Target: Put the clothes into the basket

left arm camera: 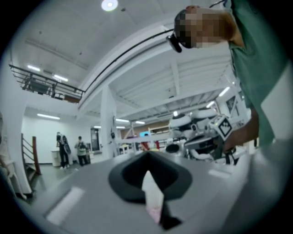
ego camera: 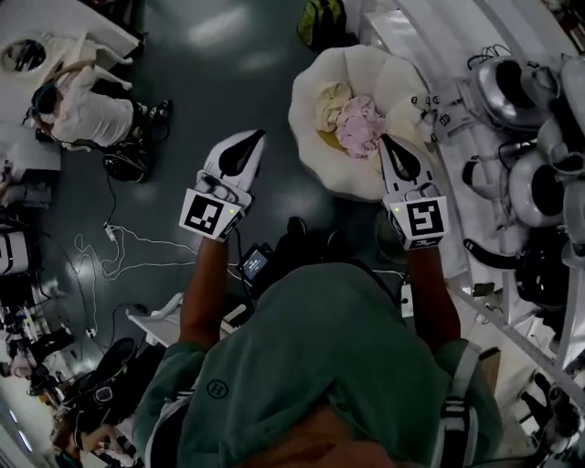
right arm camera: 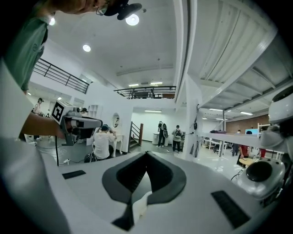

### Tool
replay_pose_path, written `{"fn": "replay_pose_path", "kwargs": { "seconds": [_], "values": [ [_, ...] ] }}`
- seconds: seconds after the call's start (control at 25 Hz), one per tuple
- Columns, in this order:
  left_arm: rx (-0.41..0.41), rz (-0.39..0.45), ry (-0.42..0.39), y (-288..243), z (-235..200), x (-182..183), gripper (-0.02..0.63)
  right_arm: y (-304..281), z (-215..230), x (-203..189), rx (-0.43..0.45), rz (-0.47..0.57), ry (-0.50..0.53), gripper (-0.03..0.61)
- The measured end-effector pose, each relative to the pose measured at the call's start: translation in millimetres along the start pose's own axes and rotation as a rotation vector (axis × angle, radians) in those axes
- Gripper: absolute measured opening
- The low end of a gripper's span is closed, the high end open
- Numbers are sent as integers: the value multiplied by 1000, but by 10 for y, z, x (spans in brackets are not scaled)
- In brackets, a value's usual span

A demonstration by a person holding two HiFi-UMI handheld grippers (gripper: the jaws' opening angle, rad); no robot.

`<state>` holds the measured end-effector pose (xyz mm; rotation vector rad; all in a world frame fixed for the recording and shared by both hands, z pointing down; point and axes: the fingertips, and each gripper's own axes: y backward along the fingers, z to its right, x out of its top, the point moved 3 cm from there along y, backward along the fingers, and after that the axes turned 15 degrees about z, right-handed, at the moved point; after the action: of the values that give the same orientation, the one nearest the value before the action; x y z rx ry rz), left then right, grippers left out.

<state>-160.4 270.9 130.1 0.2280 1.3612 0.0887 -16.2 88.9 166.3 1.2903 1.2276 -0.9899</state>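
Note:
A round white basket (ego camera: 315,155) stands on the dark floor ahead of me, with a pink garment (ego camera: 359,126) and a pale yellow one (ego camera: 331,101) inside it. In the head view my left gripper (ego camera: 256,137) hovers left of the basket, clear of its rim. My right gripper (ego camera: 385,139) is above the basket's right side. Both point forward, roughly level. The left gripper (left arm camera: 147,157) and the right gripper (right arm camera: 146,155) each show jaws shut in their own views, with only a thin pale sliver at the seam. No garment hangs from either.
A person in white (ego camera: 82,108) crouches at the far left by a white table (ego camera: 37,27). Cables (ego camera: 119,251) trail over the floor. White robot parts (ego camera: 526,101) crowd a bench on the right. A green bag (ego camera: 322,20) lies beyond the basket.

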Motion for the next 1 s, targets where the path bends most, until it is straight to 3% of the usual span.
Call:
{"fn": "replay_pose_path", "kwargs": {
  "seconds": [0.28, 0.44, 0.64, 0.8, 1.0],
  "values": [
    [-213, 26, 76, -1205, -148, -576, 3, -92, 660, -326, -178, -73, 3, 0],
    [-329, 37, 158, -1814, -233, -967, 3, -196, 995, -561, -303, -135, 12, 0],
    [-522, 44, 237, -2558, -221, -1488, 3, -297, 1376, -928, -471, -227, 22, 0],
    [-648, -7, 319, -2949, 0, -2097, 3, -222, 1603, -1382, -604, -303, -13, 2],
    [-724, -121, 390, -3118, 417, -2860, 3, 34, 1763, -2130, -709, -389, -119, 2]
  ]
}}
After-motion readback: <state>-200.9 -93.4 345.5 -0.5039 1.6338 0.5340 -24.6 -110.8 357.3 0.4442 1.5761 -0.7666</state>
